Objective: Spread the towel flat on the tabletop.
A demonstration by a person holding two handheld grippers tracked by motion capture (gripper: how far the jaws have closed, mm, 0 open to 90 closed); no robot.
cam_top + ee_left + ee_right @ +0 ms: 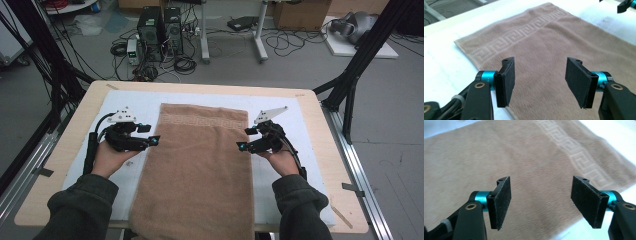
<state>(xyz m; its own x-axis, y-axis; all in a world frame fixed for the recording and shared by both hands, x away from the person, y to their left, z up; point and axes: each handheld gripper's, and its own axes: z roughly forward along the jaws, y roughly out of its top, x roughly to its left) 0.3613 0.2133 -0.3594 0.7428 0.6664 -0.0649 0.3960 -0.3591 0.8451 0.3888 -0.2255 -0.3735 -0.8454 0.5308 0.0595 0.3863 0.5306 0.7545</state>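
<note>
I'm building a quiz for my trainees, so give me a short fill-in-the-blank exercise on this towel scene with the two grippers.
1. The brown towel lies ____ on the white mat, with no fold in it.
2. The left gripper has its jaws ____, with nothing between them.
3. The right gripper hovers at the towel's ____ edge in the high view.
4. The towel's woven key-pattern band runs along its ____ end, away from the person.

Missing words: flat; open; right; far
</note>
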